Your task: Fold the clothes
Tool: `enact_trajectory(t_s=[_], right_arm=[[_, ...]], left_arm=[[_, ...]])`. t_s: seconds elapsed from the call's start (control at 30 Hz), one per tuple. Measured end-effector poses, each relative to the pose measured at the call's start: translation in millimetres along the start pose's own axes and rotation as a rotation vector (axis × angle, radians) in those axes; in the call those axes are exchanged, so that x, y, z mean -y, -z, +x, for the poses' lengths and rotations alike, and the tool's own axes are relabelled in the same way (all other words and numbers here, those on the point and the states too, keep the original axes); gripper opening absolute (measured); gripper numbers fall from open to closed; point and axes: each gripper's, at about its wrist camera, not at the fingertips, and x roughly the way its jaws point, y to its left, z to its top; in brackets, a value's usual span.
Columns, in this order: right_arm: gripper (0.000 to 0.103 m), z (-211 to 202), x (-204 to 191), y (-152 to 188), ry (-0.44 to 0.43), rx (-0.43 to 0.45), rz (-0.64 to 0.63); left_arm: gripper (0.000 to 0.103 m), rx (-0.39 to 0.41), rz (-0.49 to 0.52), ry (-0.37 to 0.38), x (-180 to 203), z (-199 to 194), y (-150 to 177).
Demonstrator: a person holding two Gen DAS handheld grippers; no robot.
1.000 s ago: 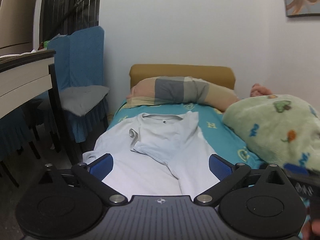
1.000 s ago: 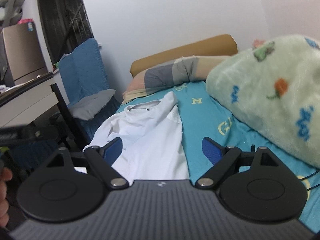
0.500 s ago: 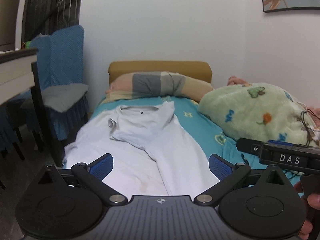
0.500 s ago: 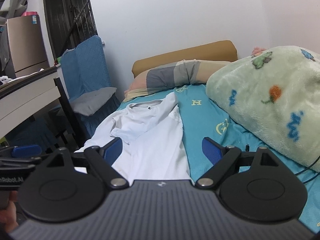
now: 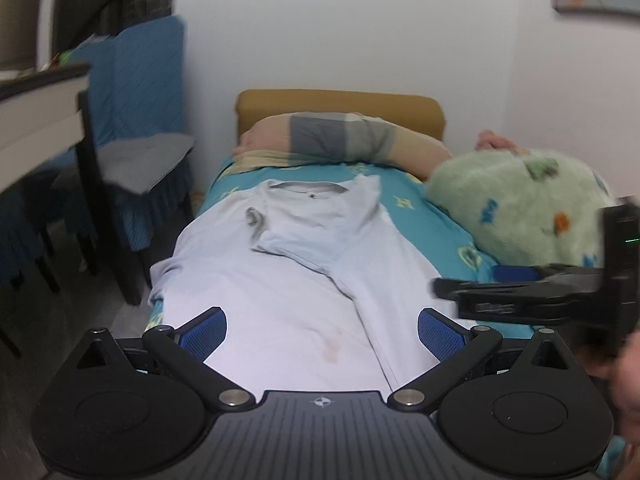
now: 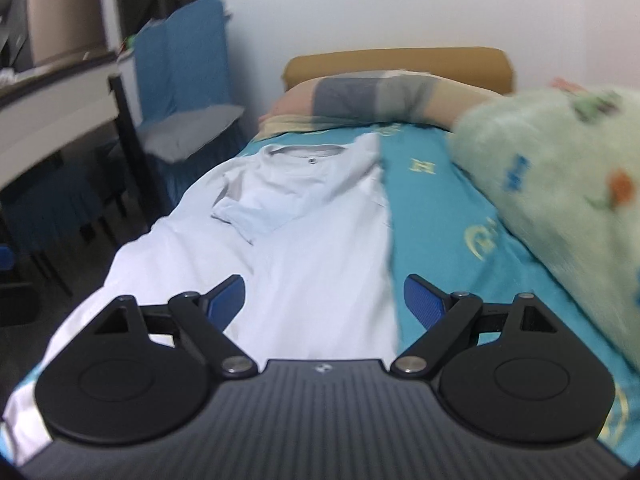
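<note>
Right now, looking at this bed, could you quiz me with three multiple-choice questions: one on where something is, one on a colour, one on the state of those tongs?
1. Where does the white T-shirt lie?
A. on the chair
B. spread on the bed
C. draped over the pillow

2. What colour is the bed sheet?
A. teal
B. red
C. black

3. How do the right tongs stand?
A. shut on the shirt
B. shut on the blanket
C. open, holding nothing

Answers:
1 B: the shirt lies flat on the sheet, collar toward the pillow.
2 A: teal with yellow marks shows beside the shirt.
3 C: both blue pads stand wide apart above the cloth.
</note>
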Motion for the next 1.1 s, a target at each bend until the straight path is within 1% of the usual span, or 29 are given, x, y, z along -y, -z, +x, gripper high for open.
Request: enact_trajectory(t_s=[0.1, 0.17, 0.27, 0.37, 0.47, 0.53, 0.63, 0.7, 0.73, 0.77, 0.8, 0.83, 0.87, 0.9, 0.93, 0.97, 1.0, 1.1], right_arm=[[0.088, 51.5, -32.7, -25.3, -0.096, -0.105, -0.092], [0.088, 81.8, -65.5, -42.6, -0.141, -0.12, -0.177], [0.088, 131.7, -126.7, -65.8, -0.22, -0.135, -0.334], [0.088, 187.9, -193.3, -78.7, -0.276, -0.17, -0.472], [0.088, 244.6, -257.0, -79.2, -0.336, -0.233, -0.559], [0.087, 280.0, -297.0, -72.8, -0.346, -0.275, -0.646], [0.087, 325.8, -343.0, -59.9, -0.315, -0.307, -0.757], [0.087, 354.9, -365.0, -49.5, -0.263, -0.347, -0.825], [0.087, 368.5, -372.4, -44.1, -0.224, -0.366, -0.853], [0.081, 380.3, -376.4, -39.5, -0.179, -0.387, -0.869], [0.068, 389.5, -377.8, -35.4, -0.136, -0.41, -0.871], [0.065, 397.2, -378.8, -32.4, -0.102, -0.431, -0.87], [0.051, 399.7, -378.3, -33.5, -0.101, -0.438, -0.858], [0.016, 396.2, -375.4, -38.3, -0.107, -0.415, -0.833], [0.003, 389.6, -370.5, -44.9, -0.11, -0.376, -0.802], [0.007, 382.2, -365.3, -51.6, -0.111, -0.333, -0.774], [0.004, 371.5, -359.1, -58.9, -0.112, -0.28, -0.752], [0.004, 328.0, -331.6, -91.1, -0.144, -0.086, -0.648]], left_arm=[[0.103, 0.026, -0.092, -0.014, -22.5, 2.8, -5.7], [0.103, 0.045, -0.138, -0.033, -39.5, 5.5, -7.9], [0.103, 0.065, -0.221, -0.068, -73.2, 9.5, -6.0], [0.103, 0.053, -0.323, -0.141, -112.6, 24.0, -1.0], [0.102, 0.028, -0.424, -0.223, -149.5, 41.3, 4.3], [0.102, 0.013, -0.476, -0.258, -166.7, 50.8, 9.4], [0.102, -0.006, -0.546, -0.303, -188.9, 63.2, 18.0], [0.102, -0.017, -0.577, -0.325, -199.9, 70.9, 22.0], [0.102, -0.026, -0.587, -0.333, -204.8, 74.9, 23.2], [0.102, -0.031, -0.592, -0.337, -208.9, 78.0, 24.3], [0.102, -0.031, -0.593, -0.346, -211.9, 80.1, 25.5], [0.102, -0.027, -0.594, -0.358, -214.2, 81.7, 26.9], [0.102, -0.023, -0.595, -0.367, -216.0, 83.3, 27.6], [0.102, -0.019, -0.596, -0.374, -217.1, 85.0, 27.7], [0.102, -0.012, -0.597, -0.381, -218.2, 85.4, 27.9], [0.102, -0.002, -0.597, -0.387, -219.1, 84.3, 28.4], [0.102, 0.009, -0.597, -0.392, -218.5, 82.4, 29.1], [0.102, 0.059, -0.589, -0.383, -210.0, 74.5, 28.0]])
